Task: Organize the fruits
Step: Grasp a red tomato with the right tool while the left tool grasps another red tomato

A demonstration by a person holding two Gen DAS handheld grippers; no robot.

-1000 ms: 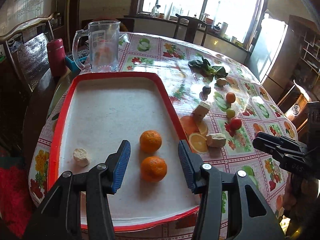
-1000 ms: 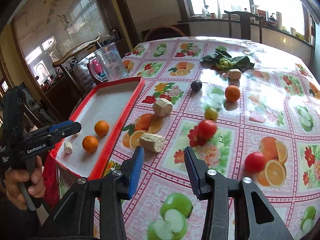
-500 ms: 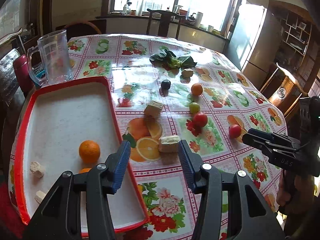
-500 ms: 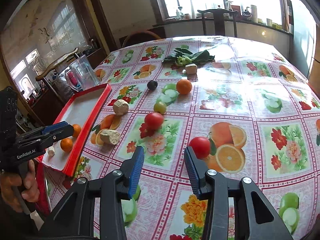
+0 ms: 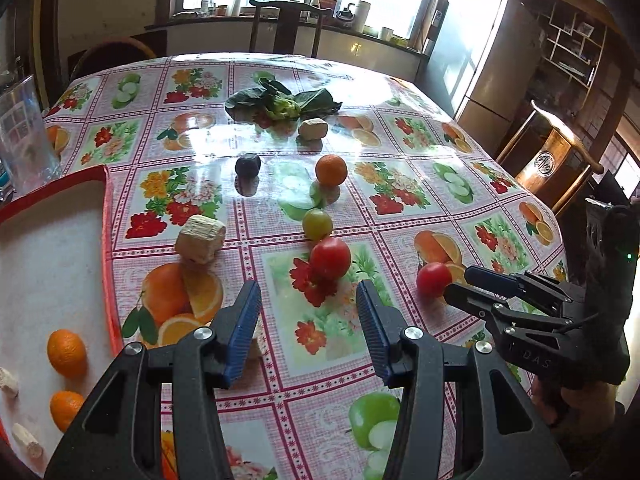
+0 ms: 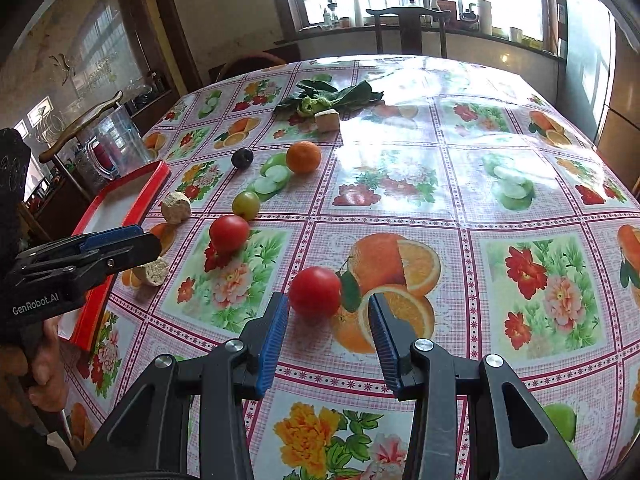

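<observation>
Room: kitchen-dining space, bright windows at 12 o'clock, a chair behind the worktop (image 6: 460,128), which wears a glossy fruit-print oilcloth.
Tray: red-rimmed tray (image 5: 107,240) at your 9 o'clock in the left view; two oranges (image 5: 67,353) already lie in it beside some pale chunks, so it looks like the collecting place.
Right gripper (image 6: 328,334): your jaws stand wide, empty, one on each side of the near tomato (image 6: 315,291), which sits on the cloth just ahead of the tips. The spread is there to take the round fruit across its widest part.
Left gripper (image 5: 308,330): jaws wide too, holding nothing, aimed toward the far tomato (image 5: 330,258) at 12 o'clock but well short of it.
Loose fruit: a row runs away from you toward 12 o'clock: green fruit (image 5: 317,224), orange (image 5: 331,170), dark plum (image 5: 247,165). None is in the tray yet.
Other items: greens (image 5: 280,100) at the far end, beige blocks (image 5: 200,238) toward 10 o'clock; probably not fruit.
Step, as I judge it: you are lining up the right-hand grab on the near tomato.
Risk: smooth skin on slick cloth; close off-centre and it may roll out toward 12 o'clock.
</observation>
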